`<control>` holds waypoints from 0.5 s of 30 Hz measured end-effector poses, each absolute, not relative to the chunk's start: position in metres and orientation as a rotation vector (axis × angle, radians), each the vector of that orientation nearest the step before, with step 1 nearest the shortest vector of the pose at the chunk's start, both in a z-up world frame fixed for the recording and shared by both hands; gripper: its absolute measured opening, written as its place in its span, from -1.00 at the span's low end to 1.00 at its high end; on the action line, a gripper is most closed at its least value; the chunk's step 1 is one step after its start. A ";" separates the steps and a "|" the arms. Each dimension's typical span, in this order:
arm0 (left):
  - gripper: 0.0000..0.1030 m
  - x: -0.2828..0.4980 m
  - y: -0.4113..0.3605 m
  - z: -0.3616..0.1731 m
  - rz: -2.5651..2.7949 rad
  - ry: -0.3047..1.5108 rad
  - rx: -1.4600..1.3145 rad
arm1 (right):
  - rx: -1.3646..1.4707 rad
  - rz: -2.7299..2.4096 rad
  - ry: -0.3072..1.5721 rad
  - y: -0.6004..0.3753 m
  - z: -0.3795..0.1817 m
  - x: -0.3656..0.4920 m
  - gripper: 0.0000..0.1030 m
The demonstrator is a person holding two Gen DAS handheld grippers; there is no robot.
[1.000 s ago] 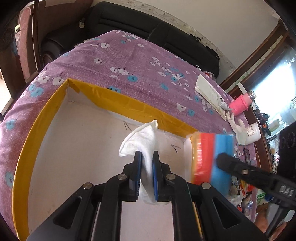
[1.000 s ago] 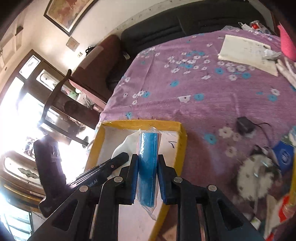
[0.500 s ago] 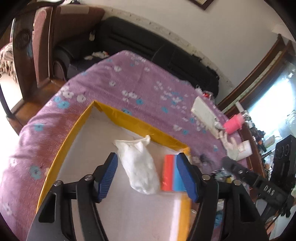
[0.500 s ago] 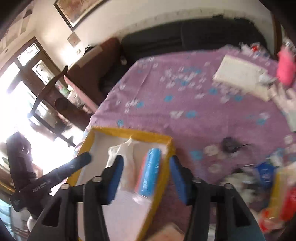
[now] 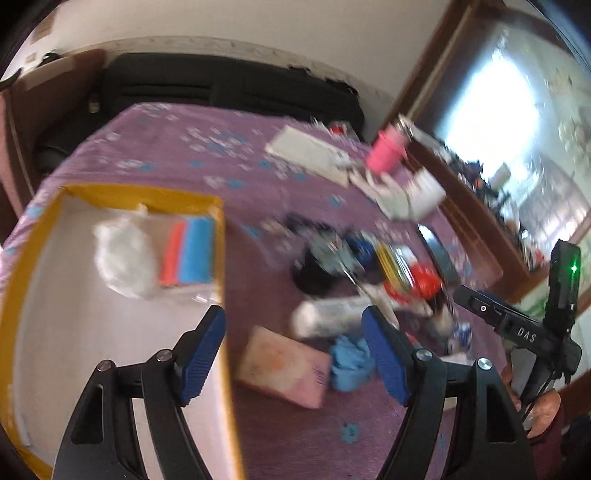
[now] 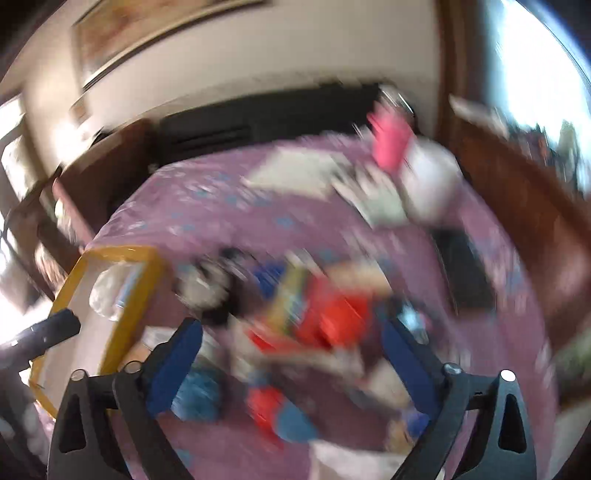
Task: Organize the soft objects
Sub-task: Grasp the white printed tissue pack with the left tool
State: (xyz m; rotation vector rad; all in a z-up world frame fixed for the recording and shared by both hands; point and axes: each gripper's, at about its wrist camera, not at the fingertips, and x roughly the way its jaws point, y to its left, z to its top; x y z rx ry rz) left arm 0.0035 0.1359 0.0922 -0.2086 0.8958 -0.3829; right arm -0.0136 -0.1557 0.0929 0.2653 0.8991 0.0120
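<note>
Both tongs, left (image 5: 293, 356) and right (image 6: 291, 365), are seen just opened and empty; the white cloth (image 5: 123, 254) and sponge pack (image 5: 188, 253) lie in the yellow-rimmed box (image 5: 140, 194). The blue cloth (image 5: 349, 363) beside the pink block (image 5: 282, 369) is best approached slowly, and gathered at its bunched middle.

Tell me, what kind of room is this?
Probably a lived-in home sitting room: a black sofa against the wall, a table under a purple flowered cloth cluttered with household odds and ends, and a framed picture hanging above.
</note>
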 end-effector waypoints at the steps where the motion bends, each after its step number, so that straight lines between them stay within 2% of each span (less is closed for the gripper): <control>1: 0.46 0.005 0.128 0.089 -0.386 0.911 -0.197 | 0.316 0.000 0.916 -0.171 0.085 -0.019 0.91; 5: 0.45 0.015 0.103 0.076 -0.322 0.944 -0.115 | 0.386 -0.029 0.925 -0.208 0.070 -0.043 0.91; 15: 0.46 0.047 0.068 0.047 -0.320 1.026 -0.092 | 0.425 -0.004 0.900 -0.229 0.061 -0.066 0.91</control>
